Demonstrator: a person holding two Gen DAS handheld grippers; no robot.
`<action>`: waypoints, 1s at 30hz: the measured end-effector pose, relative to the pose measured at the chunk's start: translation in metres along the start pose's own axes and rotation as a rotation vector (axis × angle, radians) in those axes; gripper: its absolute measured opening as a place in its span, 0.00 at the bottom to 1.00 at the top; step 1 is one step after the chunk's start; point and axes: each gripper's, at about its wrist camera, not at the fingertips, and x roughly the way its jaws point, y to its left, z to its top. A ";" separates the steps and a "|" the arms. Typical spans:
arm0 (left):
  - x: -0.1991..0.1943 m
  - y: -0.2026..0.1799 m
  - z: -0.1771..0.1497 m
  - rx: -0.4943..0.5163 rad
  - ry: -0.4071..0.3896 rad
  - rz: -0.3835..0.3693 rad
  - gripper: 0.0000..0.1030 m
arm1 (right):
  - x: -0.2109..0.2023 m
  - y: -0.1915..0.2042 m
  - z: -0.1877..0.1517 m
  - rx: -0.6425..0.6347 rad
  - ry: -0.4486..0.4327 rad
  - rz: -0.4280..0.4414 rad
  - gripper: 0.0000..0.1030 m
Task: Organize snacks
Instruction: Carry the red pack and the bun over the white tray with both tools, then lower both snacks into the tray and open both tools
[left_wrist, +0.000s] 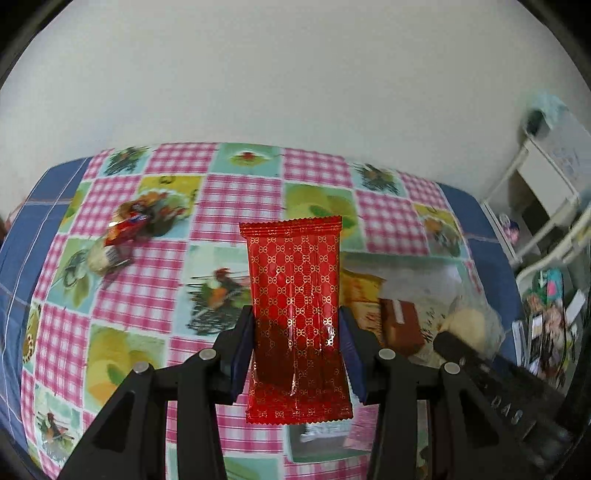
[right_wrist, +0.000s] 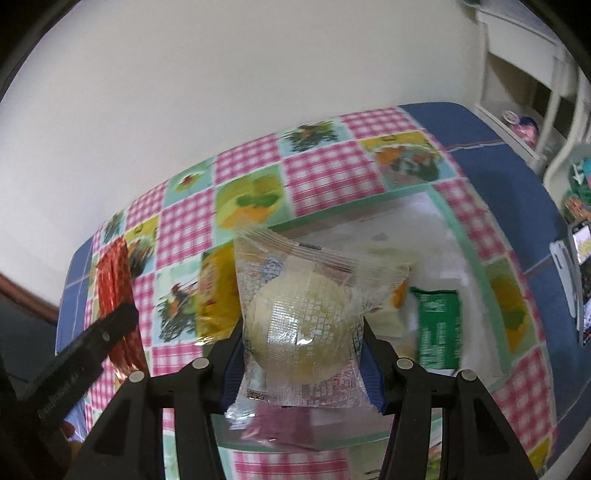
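A red foil snack packet (left_wrist: 295, 314) stands upright, pinched by the left tongs (left_wrist: 296, 325) above the checked cloth (left_wrist: 236, 192) on the desk. The right tongs (right_wrist: 303, 332) clamp a clear-wrapped pale round bun (right_wrist: 299, 317) (print unreadable), over a white tray (right_wrist: 454, 236) holding a green packet (right_wrist: 437, 328)

**Clearance: open centre, crowded right side**

The desk (left_wrist: 229, 199) lies bare across its middle and far edge. Two small snacks (left_wrist: 118, 236) sit at far left. On the right, a yellow packet (right_wrist: 218, 291) and green packet (right_wrist: 437, 328) crowd the white tray (right_wrist: 428, 218). A white shelf (left_wrist: 546, 184) stands beyond the desk's right edge.
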 end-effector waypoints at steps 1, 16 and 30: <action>0.001 -0.008 -0.001 0.018 0.001 -0.004 0.44 | 0.000 -0.006 0.001 0.011 -0.002 -0.006 0.55; 0.035 -0.070 -0.009 0.162 0.002 -0.030 0.44 | 0.024 -0.076 0.015 0.127 -0.027 -0.058 0.55; 0.059 -0.077 -0.010 0.169 0.019 -0.062 0.44 | 0.043 -0.070 0.015 0.101 -0.016 -0.061 0.56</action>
